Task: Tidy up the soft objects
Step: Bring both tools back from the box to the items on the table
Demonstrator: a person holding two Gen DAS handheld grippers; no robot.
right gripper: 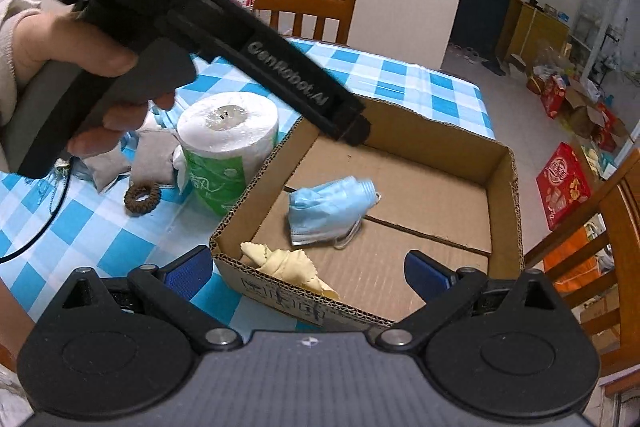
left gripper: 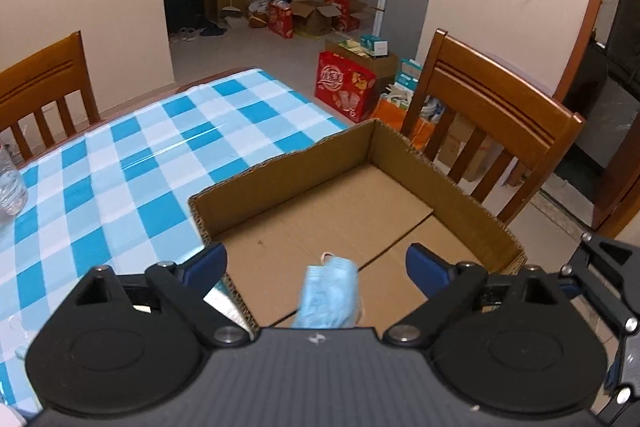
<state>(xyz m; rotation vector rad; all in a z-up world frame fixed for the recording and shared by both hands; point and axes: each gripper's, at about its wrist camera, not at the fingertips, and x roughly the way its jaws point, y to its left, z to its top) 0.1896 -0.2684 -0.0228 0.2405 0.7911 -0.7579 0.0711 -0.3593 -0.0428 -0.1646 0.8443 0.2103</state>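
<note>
Both grippers are poised over the cardboard box (right gripper: 496, 187), which sits on the checked table (left gripper: 120, 163). The left gripper (left gripper: 316, 259) has its jaws spread wide with nothing pressed between the pads; the blue face mask (left gripper: 328, 295) shows between them in the left wrist view, slightly blurred, and whether it has landed on the box floor cannot be told from that view. In the right wrist view the mask appears to lie on the box floor, near the middle. The right gripper (right gripper: 308, 271) is also released, jaws wide and empty, above the near wall of the box, where a yellow cloth (right gripper: 288, 263) lies in the near corner.

The remaining soft items lie outside the box on its left side, as seen from the right wrist: the toilet paper roll (right gripper: 224, 151) stands upright just beside the box wall, with the brown hair tie (right gripper: 142, 199) and grey pouches (right gripper: 154, 157) beyond it.

The left hand (right gripper: 64, 67) is on that side, so the left gripper is probably the nearer one for the next pick. The roll's long axis is vertical, which suggests gripping it across its sides.
</note>
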